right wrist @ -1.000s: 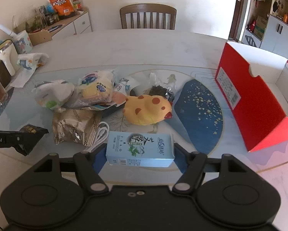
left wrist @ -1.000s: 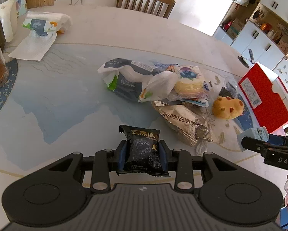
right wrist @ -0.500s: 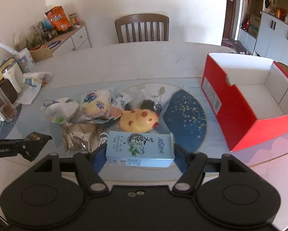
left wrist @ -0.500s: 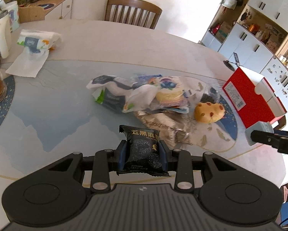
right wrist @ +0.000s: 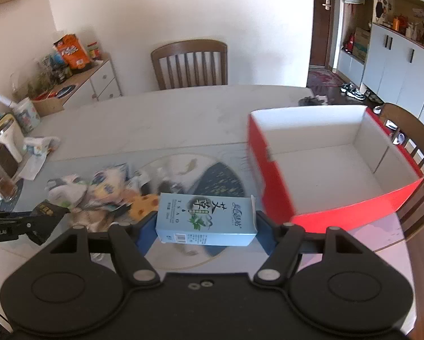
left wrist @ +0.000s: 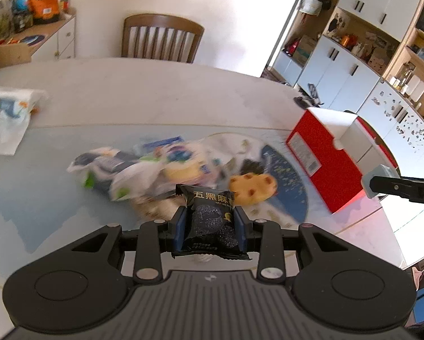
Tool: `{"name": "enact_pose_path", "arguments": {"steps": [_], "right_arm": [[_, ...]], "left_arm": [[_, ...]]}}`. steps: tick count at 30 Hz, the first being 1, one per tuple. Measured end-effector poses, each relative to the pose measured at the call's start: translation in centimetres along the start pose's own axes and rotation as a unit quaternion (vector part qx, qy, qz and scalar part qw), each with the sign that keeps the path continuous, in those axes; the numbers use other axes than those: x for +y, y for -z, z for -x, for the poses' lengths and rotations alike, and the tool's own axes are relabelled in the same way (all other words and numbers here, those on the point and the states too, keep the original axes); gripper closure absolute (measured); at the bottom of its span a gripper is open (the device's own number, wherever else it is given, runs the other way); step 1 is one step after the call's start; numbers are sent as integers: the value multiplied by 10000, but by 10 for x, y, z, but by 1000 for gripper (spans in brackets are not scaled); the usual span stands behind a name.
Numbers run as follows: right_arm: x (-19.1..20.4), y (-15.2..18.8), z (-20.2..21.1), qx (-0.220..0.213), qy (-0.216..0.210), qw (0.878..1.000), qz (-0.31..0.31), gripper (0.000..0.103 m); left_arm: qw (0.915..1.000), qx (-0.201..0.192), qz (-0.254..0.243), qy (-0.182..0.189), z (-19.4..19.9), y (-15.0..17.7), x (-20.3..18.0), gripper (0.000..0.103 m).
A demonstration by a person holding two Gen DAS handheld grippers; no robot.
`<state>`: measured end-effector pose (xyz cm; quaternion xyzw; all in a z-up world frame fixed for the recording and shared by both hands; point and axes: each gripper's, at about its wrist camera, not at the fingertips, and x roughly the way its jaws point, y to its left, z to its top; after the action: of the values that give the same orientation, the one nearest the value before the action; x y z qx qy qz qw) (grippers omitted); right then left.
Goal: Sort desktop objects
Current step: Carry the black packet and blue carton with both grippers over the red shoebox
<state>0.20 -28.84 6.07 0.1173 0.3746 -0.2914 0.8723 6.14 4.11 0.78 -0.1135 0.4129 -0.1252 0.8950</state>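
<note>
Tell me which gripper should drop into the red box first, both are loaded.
Right, probably. The right gripper, shut on the light blue carton, sits right beside the red box, whose open inside fills its view. The left gripper, shut on the black snack packet, has the box farther off, beyond the right gripper.

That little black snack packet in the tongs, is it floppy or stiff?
Probably floppy: the black snack packet is thin crinkly film, its ends sticking out past the left tongs. Likely light, since a pinch at the middle holds it up. The glossy wrapper may be slippery.
</note>
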Motion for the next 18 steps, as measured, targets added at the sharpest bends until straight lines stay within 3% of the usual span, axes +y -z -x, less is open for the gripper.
{"name": "enact_pose_path", "arguments": {"steps": [18], "right_arm": [[-101,-26,2,-168,174,9995,-188,33]], "left_arm": [[9964,-190,-639,527,-40,-43,-134,70]]}}
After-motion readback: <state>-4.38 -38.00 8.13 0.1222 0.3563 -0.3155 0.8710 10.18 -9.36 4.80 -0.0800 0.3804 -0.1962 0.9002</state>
